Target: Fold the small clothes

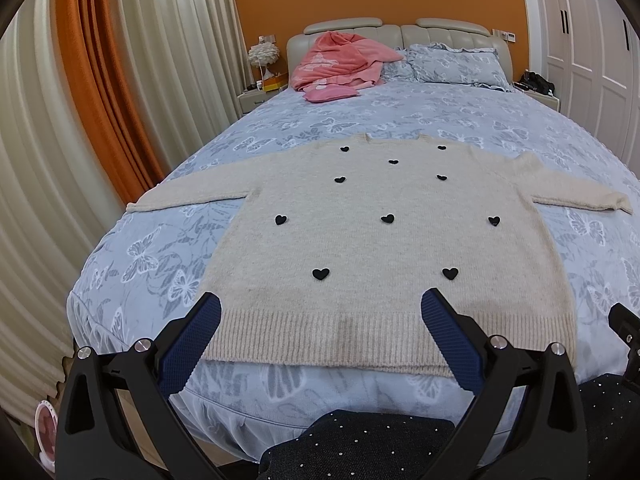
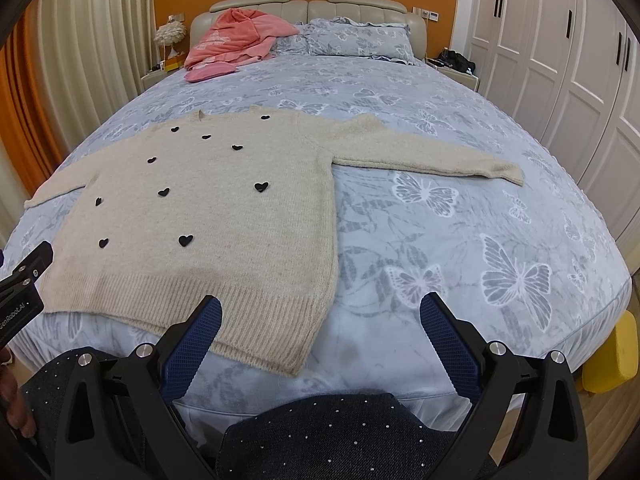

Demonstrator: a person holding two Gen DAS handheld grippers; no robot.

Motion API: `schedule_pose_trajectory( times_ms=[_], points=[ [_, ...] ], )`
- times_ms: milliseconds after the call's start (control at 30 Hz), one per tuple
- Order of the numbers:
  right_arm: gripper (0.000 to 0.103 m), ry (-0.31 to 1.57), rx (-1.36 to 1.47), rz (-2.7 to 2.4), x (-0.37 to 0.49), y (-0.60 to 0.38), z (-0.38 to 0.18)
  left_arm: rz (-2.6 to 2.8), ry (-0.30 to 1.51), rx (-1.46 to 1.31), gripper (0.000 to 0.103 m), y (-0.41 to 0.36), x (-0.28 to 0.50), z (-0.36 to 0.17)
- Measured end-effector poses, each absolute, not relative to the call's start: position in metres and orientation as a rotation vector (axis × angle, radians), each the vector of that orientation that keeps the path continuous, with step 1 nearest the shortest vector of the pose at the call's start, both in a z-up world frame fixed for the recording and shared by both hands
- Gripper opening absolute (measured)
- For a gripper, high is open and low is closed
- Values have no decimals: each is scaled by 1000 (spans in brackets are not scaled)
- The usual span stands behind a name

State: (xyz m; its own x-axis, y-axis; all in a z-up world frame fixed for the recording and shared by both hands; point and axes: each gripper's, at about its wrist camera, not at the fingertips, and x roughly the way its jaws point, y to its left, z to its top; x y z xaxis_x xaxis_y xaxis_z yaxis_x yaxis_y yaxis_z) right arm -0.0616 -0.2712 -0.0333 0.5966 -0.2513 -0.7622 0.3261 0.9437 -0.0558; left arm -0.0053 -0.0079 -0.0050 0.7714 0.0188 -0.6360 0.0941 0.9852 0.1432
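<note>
Both the left gripper (image 1: 321, 310) and right gripper (image 2: 321, 314) were held spread and empty above the near bed (image 2: 500, 208) edge, presumably readied for a first grasp. The cream sweater (image 1: 372, 240) was laid flat, sleeves outstretched, hem nearest, seemingly arranged for folding.

Even, soft indoor light, sharp through the centre

Both fisheye views bow the pleated cream curtains (image 1: 40, 160) and white panelled wardrobe doors (image 2: 560, 60) toward dark vignetted corners (strongest far left and right); shadows are faint, glare barely visible.
</note>
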Motion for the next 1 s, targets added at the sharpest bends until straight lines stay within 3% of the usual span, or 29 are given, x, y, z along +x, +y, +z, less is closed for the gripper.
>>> schedule_pose_trajectory(
  times_ms=[300,467,800,933,1000],
  points=[
    [98,885,121,-334,-62,-272,-35,-44,698,180,98,-9,-4,-5],
    [98,924,325,-289,-59,-306,-38,-67,702,188,98,-15,-1,1],
    [98,931,395,-565,6,-507,-47,-107,781,170,98,-57,37,-15],
    [97,897,634,-563,46,-596,-69,-122,848,133,98,-76,61,-30],
    [89,862,776,-549,58,-629,-86,-123,859,130,98,-83,69,-35]
  ],
)
